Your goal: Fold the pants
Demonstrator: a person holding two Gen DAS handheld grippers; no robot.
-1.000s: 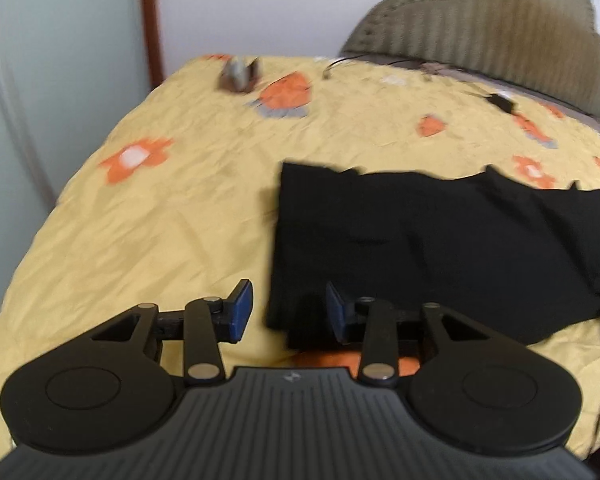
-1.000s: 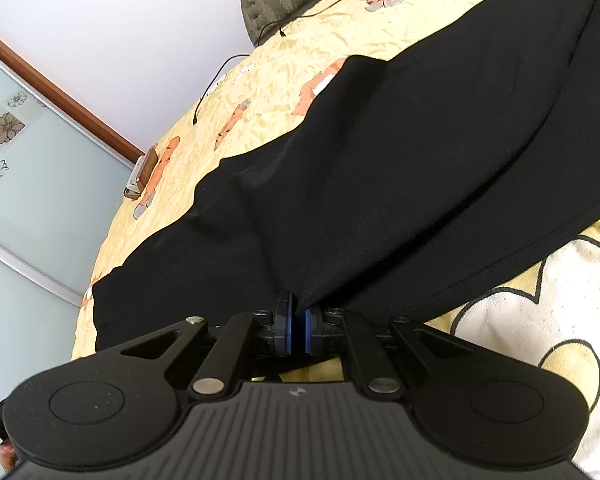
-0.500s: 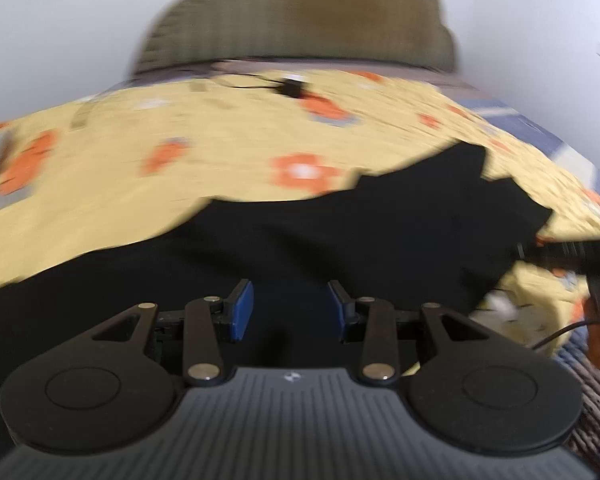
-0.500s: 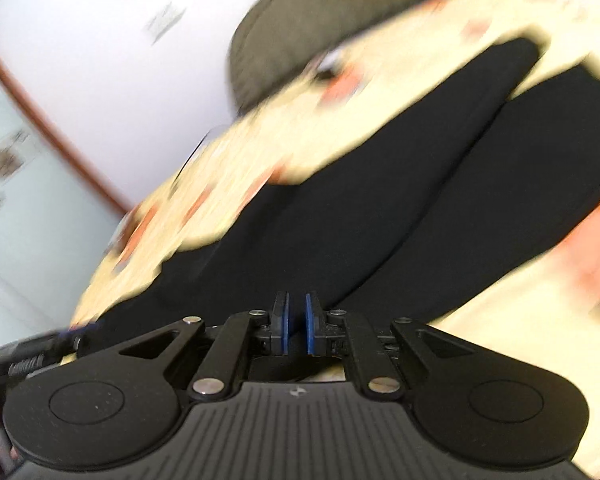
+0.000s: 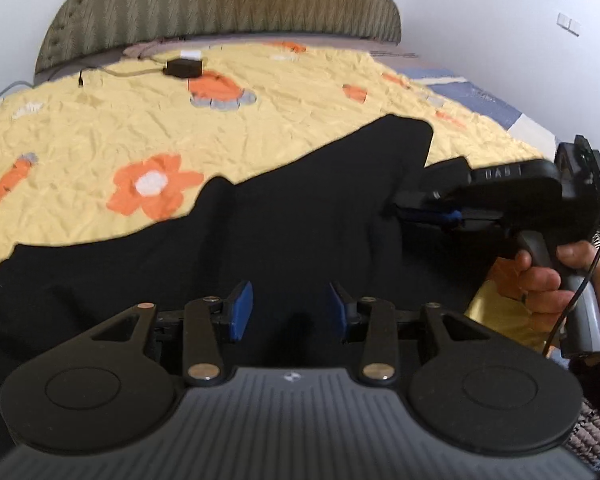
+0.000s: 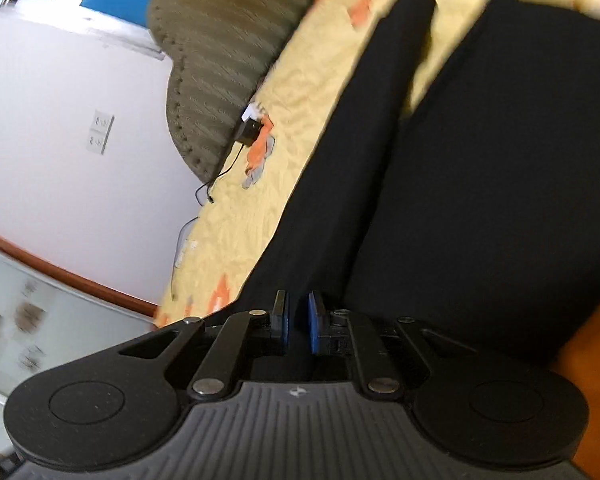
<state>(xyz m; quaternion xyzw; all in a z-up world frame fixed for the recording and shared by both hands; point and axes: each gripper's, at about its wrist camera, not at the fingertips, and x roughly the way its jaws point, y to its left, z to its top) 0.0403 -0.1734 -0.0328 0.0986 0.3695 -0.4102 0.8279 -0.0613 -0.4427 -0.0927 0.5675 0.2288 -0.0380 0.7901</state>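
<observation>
Black pants lie spread across the yellow flowered bedspread, legs running toward the headboard end. The left gripper hangs over them with jaws partly apart and nothing between. The right gripper – held by a hand near the bed's right edge – has just been opening, a narrow gap showing between its pads, which press on nothing.

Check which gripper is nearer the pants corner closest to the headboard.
Right. The right gripper sits just beside that corner, over the pants, jaws just opening with nothing clearly between; the left gripper hovers over the pants' near side.
</observation>
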